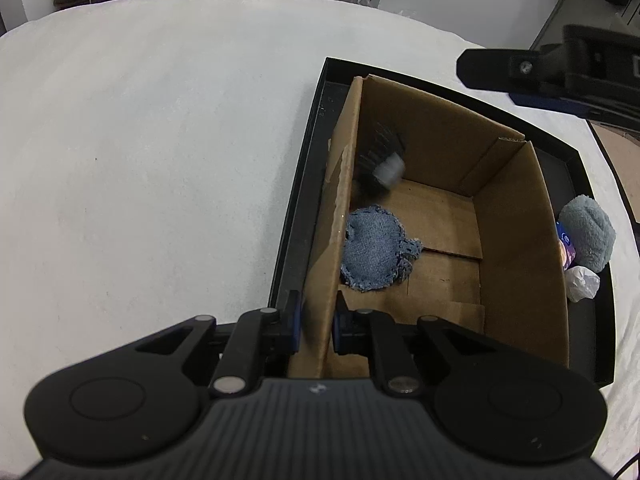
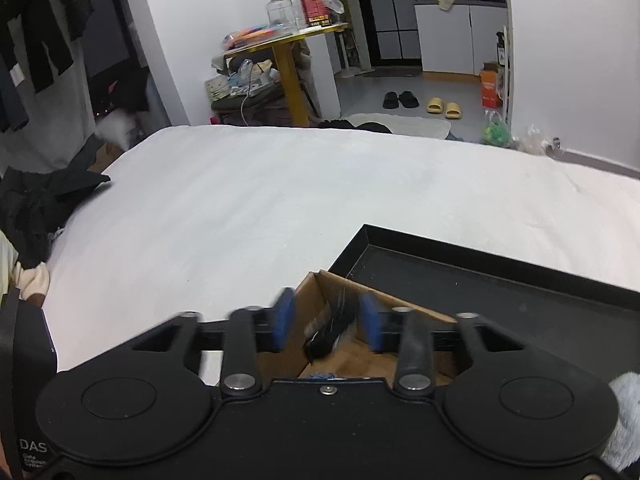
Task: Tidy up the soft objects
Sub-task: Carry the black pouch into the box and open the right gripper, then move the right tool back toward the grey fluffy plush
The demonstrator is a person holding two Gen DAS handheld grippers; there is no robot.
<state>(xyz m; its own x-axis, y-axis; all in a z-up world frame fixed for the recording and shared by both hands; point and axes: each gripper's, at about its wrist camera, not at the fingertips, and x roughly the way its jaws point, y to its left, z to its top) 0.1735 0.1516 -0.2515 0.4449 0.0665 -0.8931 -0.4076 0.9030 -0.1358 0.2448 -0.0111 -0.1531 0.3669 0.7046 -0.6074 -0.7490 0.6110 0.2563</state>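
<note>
Clamping the cardboard box [image 1: 516,216] wall, the left claw [image 1: 316,320] steadies it while the right claw [image 2: 326,320], parted above, drops a black brush [image 1: 380,160].

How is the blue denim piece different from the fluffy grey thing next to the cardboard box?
The denim piece lies flat inside the cardboard box; the fluffy grey toy sits outside it, in the black tray. The denim piece is thin, woven and frayed-edged; the grey toy is plump and plush. Both are soft and bluish.
</note>
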